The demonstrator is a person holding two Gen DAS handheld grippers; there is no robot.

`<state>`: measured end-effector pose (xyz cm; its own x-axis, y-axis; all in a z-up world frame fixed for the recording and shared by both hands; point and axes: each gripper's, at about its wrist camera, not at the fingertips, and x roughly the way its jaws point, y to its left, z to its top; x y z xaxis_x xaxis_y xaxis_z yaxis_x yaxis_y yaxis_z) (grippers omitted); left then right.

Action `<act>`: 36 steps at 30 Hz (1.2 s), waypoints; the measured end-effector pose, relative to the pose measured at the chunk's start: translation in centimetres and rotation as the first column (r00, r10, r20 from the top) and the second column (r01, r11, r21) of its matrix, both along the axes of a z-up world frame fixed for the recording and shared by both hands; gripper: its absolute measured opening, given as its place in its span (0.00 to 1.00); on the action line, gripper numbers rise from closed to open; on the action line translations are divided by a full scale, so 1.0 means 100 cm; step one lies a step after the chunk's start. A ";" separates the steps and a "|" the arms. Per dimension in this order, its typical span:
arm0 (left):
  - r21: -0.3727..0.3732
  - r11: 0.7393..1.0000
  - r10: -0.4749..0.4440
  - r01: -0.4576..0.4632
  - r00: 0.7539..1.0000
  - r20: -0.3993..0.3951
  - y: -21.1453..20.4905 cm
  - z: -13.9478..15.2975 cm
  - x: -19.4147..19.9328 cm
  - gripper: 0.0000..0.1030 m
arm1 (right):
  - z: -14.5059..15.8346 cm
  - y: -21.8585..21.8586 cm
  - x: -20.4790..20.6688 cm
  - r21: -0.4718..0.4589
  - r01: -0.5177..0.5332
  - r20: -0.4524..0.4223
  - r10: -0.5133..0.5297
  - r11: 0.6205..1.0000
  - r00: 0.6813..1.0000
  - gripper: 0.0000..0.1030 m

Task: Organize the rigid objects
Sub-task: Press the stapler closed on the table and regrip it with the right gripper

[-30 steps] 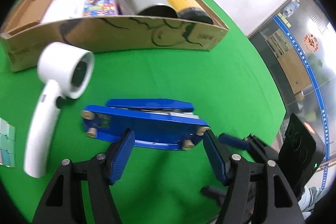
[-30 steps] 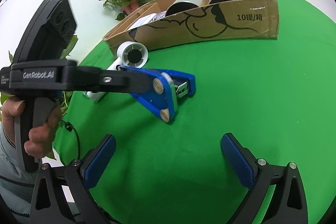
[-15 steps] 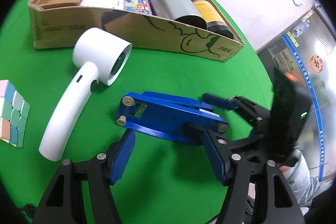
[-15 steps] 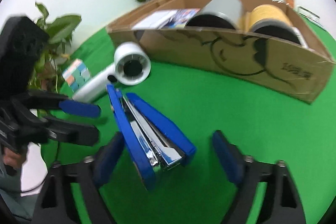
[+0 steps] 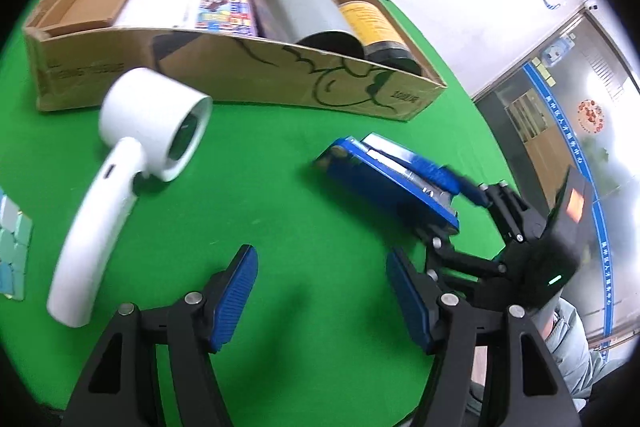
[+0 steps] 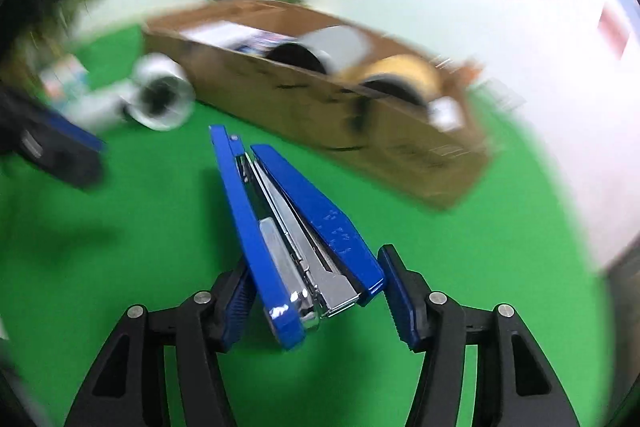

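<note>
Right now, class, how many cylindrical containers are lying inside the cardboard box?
2. A grey cylinder lies near the middle of the cardboard box, and a yellow-labelled one lies beside it at the right end. Others may be hidden.

Table cloth (image 5: pixel 304 211): uniform bright green.
Stapler (image 6: pixel 296 227): saturated blue body, silver metal magazine.
Left gripper (image 5: pixel 322 297): black frame, blue ribbed pads (image 5: pixel 236 291).
Right gripper (image 6: pixel 316 297): black frame, blue pads (image 6: pixel 396 291).
Cardboard box (image 5: pixel 240 71): brown, black line drawing and black print on front wall.
Hair dryer (image 5: pixel 132 163): white, dark nozzle interior.
Cylinder (image 5: pixel 296 7): grey, black end.
Second cylinder (image 5: pixel 372 23): yellow, black end.
Booklet (image 5: pixel 224 7): multicoloured print.
Cube (image 5: pixel 14 247): pastel teal and blue squares.
</note>
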<state>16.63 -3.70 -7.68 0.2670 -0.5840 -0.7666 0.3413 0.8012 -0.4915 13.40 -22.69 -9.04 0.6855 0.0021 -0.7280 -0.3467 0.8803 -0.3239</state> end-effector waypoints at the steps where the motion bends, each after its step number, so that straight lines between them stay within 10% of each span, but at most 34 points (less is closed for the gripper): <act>1: -0.008 1.000 -0.001 0.001 1.000 0.000 -0.003 0.000 0.001 0.64 | -0.002 0.002 -0.002 -0.080 0.004 0.031 -0.002 0.997 1.000 0.52; 5: -0.037 0.999 -0.014 0.013 1.000 -0.011 -0.010 -0.001 0.004 0.64 | -0.003 0.020 -0.027 -0.186 -0.064 0.084 0.081 0.980 0.993 0.59; 11: -0.077 0.997 0.016 -0.019 0.999 -0.048 -0.002 -0.006 0.010 0.64 | 0.042 0.010 -0.060 0.200 -0.192 0.107 0.174 0.961 0.979 0.98; 17: -0.115 0.993 0.019 -0.033 0.992 -0.128 -0.007 -0.024 0.021 0.64 | 0.026 -0.025 -0.018 0.410 -0.025 -0.118 0.081 0.912 0.990 0.87; 26: -0.170 0.985 -0.016 -0.015 0.984 -0.175 -0.028 -0.039 0.029 0.64 | -0.016 0.006 -0.013 0.288 -0.021 -0.187 0.077 0.958 0.979 0.55; 36: -0.228 0.973 -0.033 -0.022 0.972 -0.234 -0.029 -0.049 0.037 0.69 | -0.018 -0.001 -0.013 0.467 0.134 -0.282 0.004 0.874 0.959 0.55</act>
<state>20.29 -6.65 -12.56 0.0918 -0.7513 -0.6535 0.1987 0.6569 -0.7273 12.09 -22.82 -10.86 0.4774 0.3586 -0.8022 -0.2955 0.9253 0.2378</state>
